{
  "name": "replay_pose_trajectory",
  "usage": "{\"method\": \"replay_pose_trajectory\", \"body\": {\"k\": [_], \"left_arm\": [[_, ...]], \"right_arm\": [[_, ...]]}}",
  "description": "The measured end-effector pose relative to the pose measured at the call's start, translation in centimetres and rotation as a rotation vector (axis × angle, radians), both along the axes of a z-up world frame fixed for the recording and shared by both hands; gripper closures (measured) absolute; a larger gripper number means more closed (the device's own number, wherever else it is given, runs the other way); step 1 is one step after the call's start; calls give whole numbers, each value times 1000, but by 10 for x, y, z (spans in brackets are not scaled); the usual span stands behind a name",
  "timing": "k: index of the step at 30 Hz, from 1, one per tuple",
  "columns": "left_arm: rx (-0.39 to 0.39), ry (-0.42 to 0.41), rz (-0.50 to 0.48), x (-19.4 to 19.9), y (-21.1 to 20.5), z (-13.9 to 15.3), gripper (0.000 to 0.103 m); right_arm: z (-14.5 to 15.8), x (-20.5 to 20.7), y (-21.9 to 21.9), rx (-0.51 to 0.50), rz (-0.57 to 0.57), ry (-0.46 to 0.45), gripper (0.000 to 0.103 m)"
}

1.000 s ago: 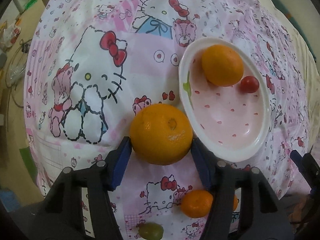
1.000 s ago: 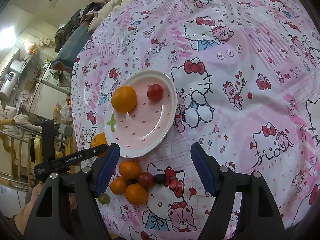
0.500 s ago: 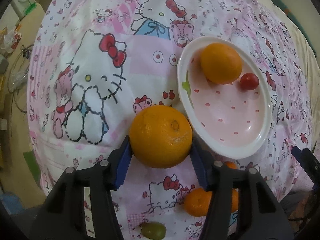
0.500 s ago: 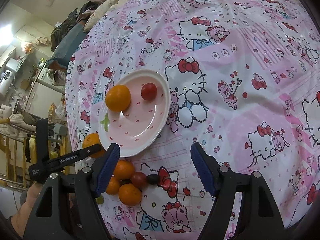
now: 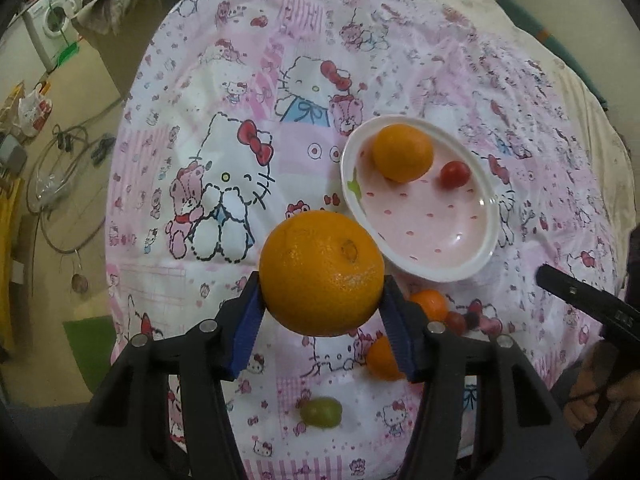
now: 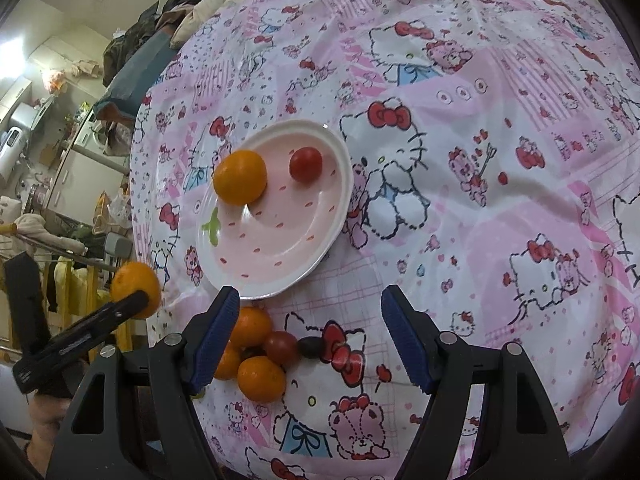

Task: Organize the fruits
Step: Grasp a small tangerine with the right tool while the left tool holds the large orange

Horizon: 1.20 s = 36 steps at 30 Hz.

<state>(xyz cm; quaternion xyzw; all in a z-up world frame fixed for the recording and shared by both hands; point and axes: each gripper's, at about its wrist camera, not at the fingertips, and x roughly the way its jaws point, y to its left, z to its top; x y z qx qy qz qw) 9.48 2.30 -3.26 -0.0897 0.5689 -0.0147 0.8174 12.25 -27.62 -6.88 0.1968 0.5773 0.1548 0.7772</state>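
Left gripper (image 5: 322,312): blue fingers pinch a large round orange (image 5: 322,273), held above the pink cartoon-print bedsheet (image 5: 240,80), beside the plate's near rim.
Right gripper (image 6: 310,334): fingers spread, holding nothing.
White oval plate (image 6: 320,248): smaller orange (image 6: 240,177), red cherry tomato (image 6: 305,164).

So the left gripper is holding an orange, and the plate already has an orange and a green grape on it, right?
Not quite. The left gripper does hold an orange, and the plate has an orange on it, but beside that sits a red cherry tomato, not a green grape. The right wrist view shows it plainly.
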Motion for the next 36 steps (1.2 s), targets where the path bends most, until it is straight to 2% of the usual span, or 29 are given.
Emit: {"method": "replay_pose_trajectory", "body": {"k": [6,10,13,14,22,33,36], "left_arm": [[-3,0,3,-4,-1,0,51],[-14,-8,11,-6,1,2,51],[-25,-12,16,-6,2,5,51],[-27,-13,15,-6,1,5,51],[-37,-8,10,-4,-1,8,51],[-29,1,28,-2,2,5,51],[-22,5,34,-2,3,2,51]], "right_arm": [[-20,1,7,57,13,84,27],[-33,-1,22,97,62,134,28],[-43,-1,38,123,110,168,43],[-46,-1,43,126,122,176,45],[-43,9,85,-33,251,75,45],[-61,14,120,-46,366,101,46],[-61,10,125,-31,394,98,57]]}}
